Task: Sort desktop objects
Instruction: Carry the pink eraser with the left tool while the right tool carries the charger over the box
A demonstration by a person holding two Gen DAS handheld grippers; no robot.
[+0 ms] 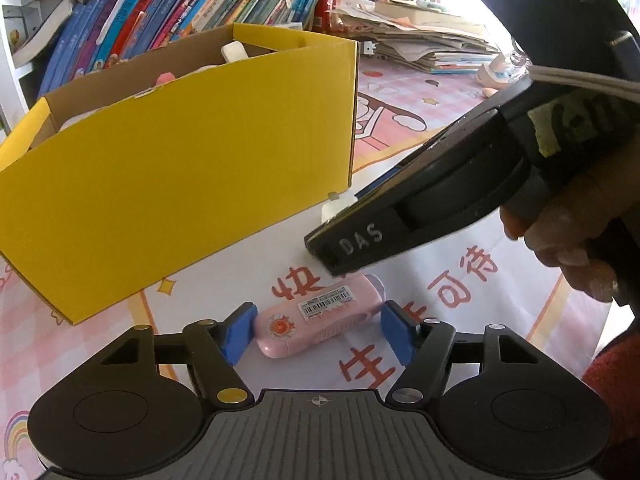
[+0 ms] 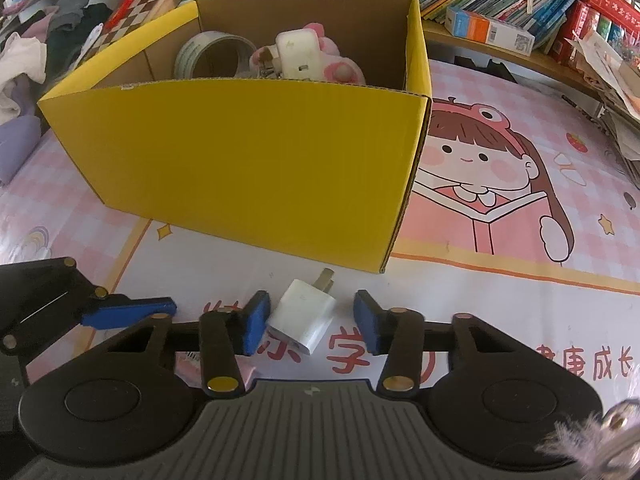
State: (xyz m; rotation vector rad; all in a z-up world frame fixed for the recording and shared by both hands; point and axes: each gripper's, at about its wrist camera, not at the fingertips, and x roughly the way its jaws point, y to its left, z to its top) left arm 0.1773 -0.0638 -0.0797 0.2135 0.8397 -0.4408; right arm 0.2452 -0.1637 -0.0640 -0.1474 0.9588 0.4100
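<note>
A pink handheld device with a barcode label (image 1: pixel 318 318) lies on the desk mat between the blue pads of my left gripper (image 1: pixel 318 330), which is open around it. A white plug adapter (image 2: pixel 302 318) lies on the mat between the blue pads of my right gripper (image 2: pixel 308 322), also open; its left pad is close to the adapter. A yellow cardboard box (image 2: pixel 248 168) stands just behind, holding a tape roll (image 2: pixel 212 54), a white charger (image 2: pixel 298 54) and a pink plush toy (image 2: pixel 344 66). The box also shows in the left wrist view (image 1: pixel 172 192).
The right gripper's black body (image 1: pixel 460 184) and the hand holding it cross the left wrist view above the pink device. Rows of books (image 1: pixel 168 12) and a paper pile (image 1: pixel 416 36) stand behind the box. Clothes (image 2: pixel 36 52) lie at the far left.
</note>
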